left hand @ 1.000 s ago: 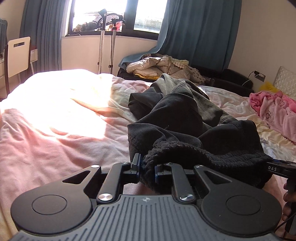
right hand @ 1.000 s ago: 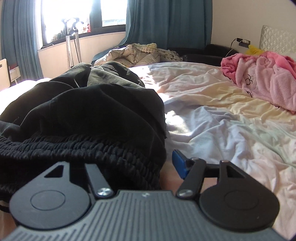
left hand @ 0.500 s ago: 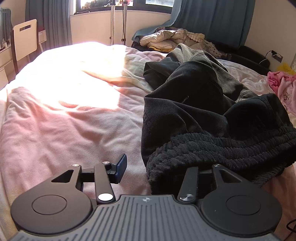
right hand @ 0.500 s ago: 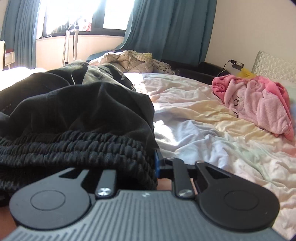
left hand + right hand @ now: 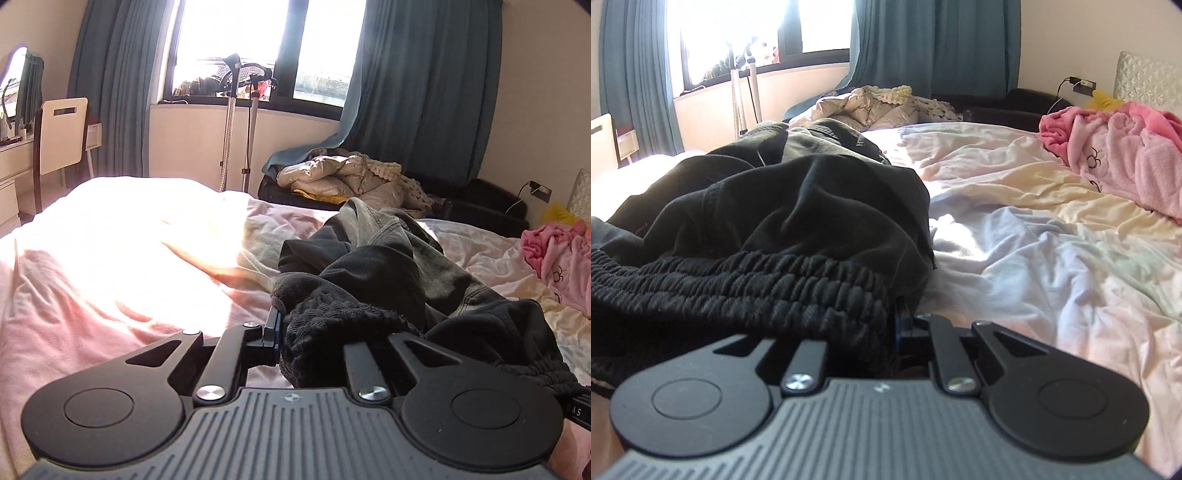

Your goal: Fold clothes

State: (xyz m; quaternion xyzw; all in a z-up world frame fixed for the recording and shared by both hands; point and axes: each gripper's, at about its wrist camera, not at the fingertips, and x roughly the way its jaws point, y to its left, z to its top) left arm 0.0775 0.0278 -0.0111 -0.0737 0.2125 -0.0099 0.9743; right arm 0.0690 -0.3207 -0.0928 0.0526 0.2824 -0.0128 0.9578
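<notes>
The left gripper and right gripper had each just closed on the ribbed waistband of the black trousers, presumably to lift and spread them; the trousers lay crumpled on the bed, beside a pink garment.

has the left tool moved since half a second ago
Yes. The left tool tipped upward: the window now fills the top. Its jaws just closed on the black pants.

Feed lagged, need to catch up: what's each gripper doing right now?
Left gripper: just closed on the black trousers' waistband.
Right gripper: just closed on the same waistband.
</notes>
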